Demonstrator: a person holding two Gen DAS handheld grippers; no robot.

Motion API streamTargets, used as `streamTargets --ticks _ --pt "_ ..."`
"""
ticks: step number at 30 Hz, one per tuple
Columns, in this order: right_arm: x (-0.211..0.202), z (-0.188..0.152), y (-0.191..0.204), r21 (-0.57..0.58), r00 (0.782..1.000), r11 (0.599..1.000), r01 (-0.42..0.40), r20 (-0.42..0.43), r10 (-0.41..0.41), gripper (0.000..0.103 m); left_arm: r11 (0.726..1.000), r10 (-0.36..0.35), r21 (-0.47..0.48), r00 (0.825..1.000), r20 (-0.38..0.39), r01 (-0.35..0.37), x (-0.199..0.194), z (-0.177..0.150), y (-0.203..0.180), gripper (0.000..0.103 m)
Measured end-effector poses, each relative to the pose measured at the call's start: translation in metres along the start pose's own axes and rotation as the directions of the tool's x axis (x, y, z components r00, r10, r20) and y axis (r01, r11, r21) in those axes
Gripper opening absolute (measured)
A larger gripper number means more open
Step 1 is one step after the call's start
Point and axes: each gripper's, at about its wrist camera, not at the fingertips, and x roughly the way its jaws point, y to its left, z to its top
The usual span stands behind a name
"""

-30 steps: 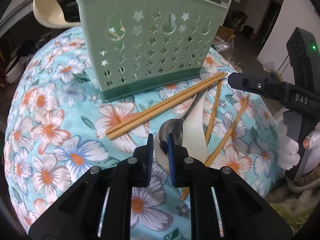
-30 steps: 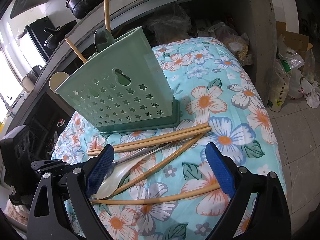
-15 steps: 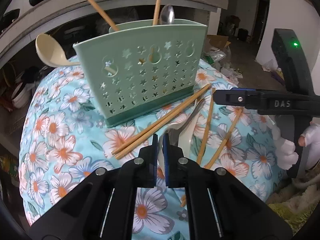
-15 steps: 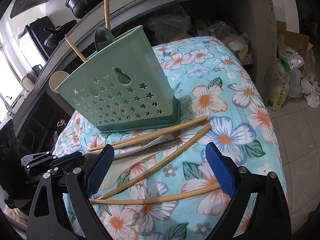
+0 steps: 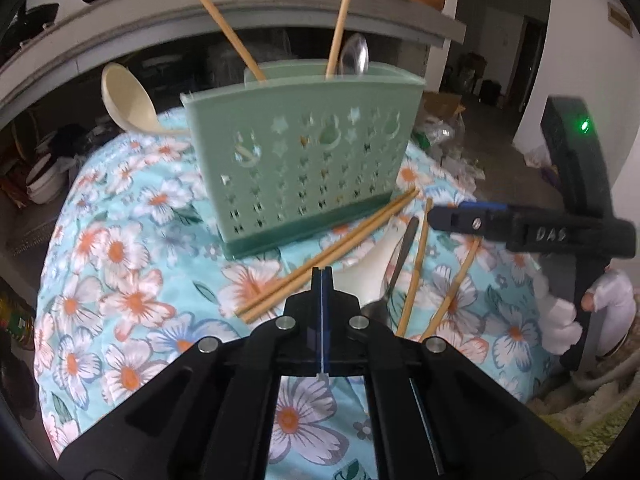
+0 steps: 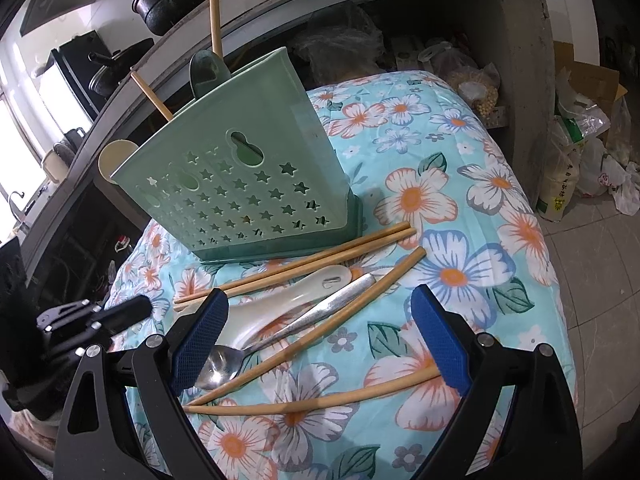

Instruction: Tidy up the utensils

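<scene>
left wrist view
left gripper [image 5: 321,276]: jaws are sitting fully closed, pad against pad; nothing is showing between them, so it is looking like an empty close.
holder [image 5: 304,168]: green star-cut holder is standing upright on the table [image 5: 120,260], already carrying two chopsticks and a metal spoon bowl-up.
loose items: paired chopsticks [image 5: 328,256] are lying just in front of the closed jaws, far ends touching the holder's base; white spoon [image 5: 360,260] and steel spoon [image 5: 396,264] are lying just to the right of the tips.
step, judged: pick-up phase; the left side is coming away with nothing, so a re-open and a fresh approach is looking necessary.

right wrist view
right gripper [image 6: 318,294]: jaws are standing wide open and empty, hovering over the pile.
under the jaws: white spoon, steel spoon and single chopstick [image 6: 320,336] are lying between the pads; bent chopstick [image 6: 320,398] is lying closer in, one end under the right pad.
next move, judged: lowering and closing on one handle only; items are overlapping, so a neighbour is likely dragging along.
room: open cloth is lying to the right of the pile; the table edge is dropping to the tiled floor [image 6: 600,280] beyond it.
clearance: holder top is standing open, approach from above is looking free; the shelf behind is sitting close.
</scene>
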Motion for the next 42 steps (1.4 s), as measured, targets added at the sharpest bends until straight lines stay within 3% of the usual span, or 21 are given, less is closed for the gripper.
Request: streamTargets --ticks 7,12,16,20,22,27,33,40,42 --pt "0.000 0.000 0.002 -0.003 1.000 1.000 -0.002 -0.002 0.002 0.091 1.000 0.008 -0.023 0.999 -0.035 -0.008 0.004 -0.007 0.006 0.000" --pt "0.000 -0.001 0.002 -0.003 1.000 1.000 -0.001 -0.003 0.001 0.091 0.993 -0.020 -0.115 0.998 -0.054 0.014 0.005 -0.015 0.019 0.000" --pt "0.001 -0.002 0.003 -0.005 1.000 1.000 -0.005 -0.007 0.005 0.091 0.969 -0.082 -0.237 0.994 -0.066 0.064 0.006 -0.022 0.037 0.023" --pt "0.001 -0.002 0.005 -0.009 1.000 1.000 -0.009 -0.012 0.008 0.091 0.948 -0.106 -0.310 0.991 -0.080 0.076 0.008 -0.031 0.047 0.026" --pt "0.001 -0.002 0.005 -0.008 1.000 1.000 -0.008 -0.011 0.008 0.091 0.948 -0.107 -0.308 0.992 -0.066 0.082 0.005 -0.032 0.046 0.025" --pt "0.001 -0.002 0.003 0.002 1.000 1.000 -0.008 -0.013 0.008 0.091 0.958 -0.208 -0.213 0.977 -0.048 0.193 0.001 -0.025 0.016 0.026" --pt "-0.001 -0.003 0.006 -0.006 1.000 1.000 -0.025 -0.012 0.025 0.091 0.984 -0.150 -0.118 0.975 -0.162 0.131 0.031 -0.023 -0.011 0.026" --pt "-0.001 -0.010 0.000 0.024 0.994 0.994 -0.107 -0.033 0.108 0.091 0.975 -0.181 -0.169 0.958 -0.222 0.145 0.049 -0.024 -0.005 0.025" --pt "0.002 -0.013 -0.002 0.053 0.987 0.987 -0.152 -0.045 0.154 0.084 0.968 -0.204 -0.190 0.953 -0.223 0.162 0.053 -0.022 -0.003 0.025"
